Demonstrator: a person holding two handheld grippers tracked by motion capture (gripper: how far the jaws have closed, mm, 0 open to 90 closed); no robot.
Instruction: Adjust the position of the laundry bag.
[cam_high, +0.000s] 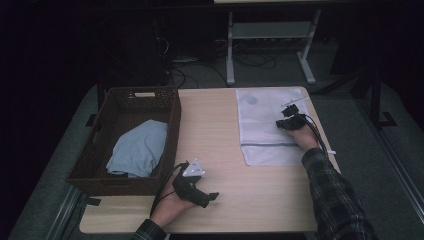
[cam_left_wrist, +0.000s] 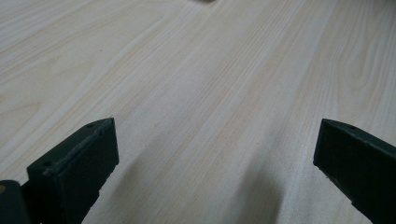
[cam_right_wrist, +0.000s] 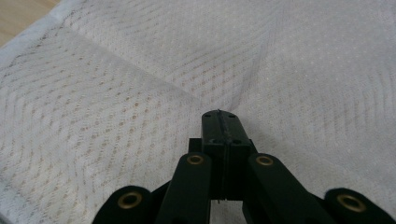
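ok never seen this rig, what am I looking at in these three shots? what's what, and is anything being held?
No robot arm here: a person holds a two-jaw gripper in each hand at a wooden table. The high view looks down from above the person's side. The other two come from cameras riding on each gripper, looking along its black jaws.

On the table: a dark woven basket with a light blue cloth inside, and a white towel spread flat.

The left gripper lies low over bare wood, jaws wide apart, nothing between them. The right gripper is on the towel, jaws closed together; whether they pinch any fabric I cannot tell.
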